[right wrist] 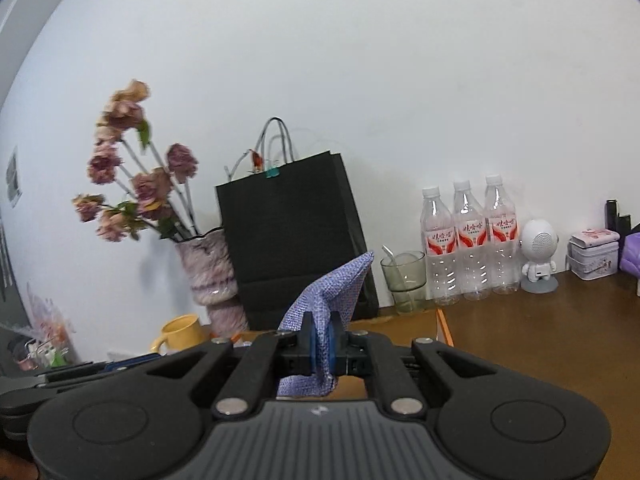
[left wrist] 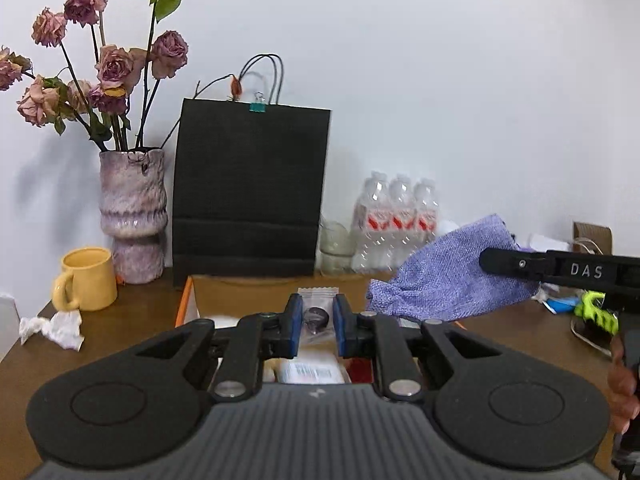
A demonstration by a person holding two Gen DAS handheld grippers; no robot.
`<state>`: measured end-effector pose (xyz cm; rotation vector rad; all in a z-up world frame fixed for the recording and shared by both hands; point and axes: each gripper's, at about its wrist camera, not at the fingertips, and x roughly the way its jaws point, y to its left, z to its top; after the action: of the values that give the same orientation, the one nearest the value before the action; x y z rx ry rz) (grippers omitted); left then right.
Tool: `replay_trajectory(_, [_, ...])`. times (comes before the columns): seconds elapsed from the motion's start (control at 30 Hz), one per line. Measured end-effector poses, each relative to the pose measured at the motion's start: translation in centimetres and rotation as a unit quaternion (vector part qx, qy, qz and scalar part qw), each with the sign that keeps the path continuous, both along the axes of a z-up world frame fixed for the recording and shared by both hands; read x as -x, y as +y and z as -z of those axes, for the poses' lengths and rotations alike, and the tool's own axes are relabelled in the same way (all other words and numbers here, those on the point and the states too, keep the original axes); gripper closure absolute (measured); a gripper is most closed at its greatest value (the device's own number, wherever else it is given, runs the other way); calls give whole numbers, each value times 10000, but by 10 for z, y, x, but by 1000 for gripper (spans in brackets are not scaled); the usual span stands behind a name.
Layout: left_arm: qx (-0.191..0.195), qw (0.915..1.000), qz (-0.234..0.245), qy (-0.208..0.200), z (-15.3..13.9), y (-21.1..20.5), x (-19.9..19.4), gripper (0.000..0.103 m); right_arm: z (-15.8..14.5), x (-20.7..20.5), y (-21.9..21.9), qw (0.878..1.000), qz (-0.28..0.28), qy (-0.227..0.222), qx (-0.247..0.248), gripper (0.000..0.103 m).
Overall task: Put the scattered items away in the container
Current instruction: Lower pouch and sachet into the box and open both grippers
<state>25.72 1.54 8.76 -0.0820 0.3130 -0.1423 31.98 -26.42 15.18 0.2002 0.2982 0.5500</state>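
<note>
My left gripper [left wrist: 315, 322] hovers with its blue pads parted and nothing held, above the open cardboard box [left wrist: 256, 292] that I judge to be the container. Between the pads I see a clear sweet wrapper [left wrist: 318, 312] lying inside the box, with a white labelled packet [left wrist: 310, 372] and something red nearer me, partly hidden by the gripper body.

Going left to right across the bench [left wrist: 120, 332]: a crumpled tissue [left wrist: 52, 328] lies at the left edge, well apart from the box, with a yellow mug [left wrist: 86, 278] just behind it. Then come a mottled vase [left wrist: 134, 216] of dried roses, a black paper bag [left wrist: 252, 192] standing behind the box, a glass tumbler [right wrist: 404, 280] with a spoon in it, and three clear water bottles [right wrist: 468, 240].

My right gripper [right wrist: 320, 344] is clamped on a purple knitted cloth [right wrist: 320, 304], which is held in the air over the right rim of the box, its loose end drooping.

Risks, as I judge them: the cloth is soft and hangs wide, so if released too near the rim it may drape over the edge or slide out onto the bench. My two grippers are close together over the box and could collide. The tissue is light and may be hard to pinch later.
</note>
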Motion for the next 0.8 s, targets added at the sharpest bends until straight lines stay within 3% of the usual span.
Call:
replay_trajectory(0.33, [41, 9977, -126, 668, 45, 8, -95, 86, 60, -92, 35, 9965, 17, 676, 499, 98])
replay_trajectory(0.53, [-11, 9964, -168, 830, 54, 11, -110, 85, 73, -110, 42, 9939, 2, 861, 695, 98])
replay_trajectory(0.6, [12, 9955, -225, 921, 57, 12, -112, 76, 74, -110, 44, 9928, 9, 917, 768, 96])
replay_trajectory(0.63, [28, 9947, -281, 988, 57, 13, -114, 49, 75, -110, 44, 9922, -12, 938, 818, 90])
replay_trajectory(0.67, [17, 9939, -376, 1041, 57, 13, -114, 16, 74, -110, 46, 9911, 35, 965, 911, 79])
replay_trajectory(0.7, [-36, 9935, -487, 1024, 56, 12, -114, 4, 74, -111, 47, 9901, 60, 982, 1002, 65])
replay_trajectory(0.73, [-111, 9939, -577, 934, 55, 10, -111, 0, 73, -111, 48, 9889, 97, 987, 1106, 21])
replay_trajectory(0.77, [-187, 9940, -617, 884, 53, 9, -110, 0, 72, -110, 49, 9885, 127, 958, 1165, 2])
replay_trajectory(0.8, [-239, 9939, -625, 882, 51, 8, -110, 0, 71, -108, 50, 9887, 139, 863, 1221, 1])
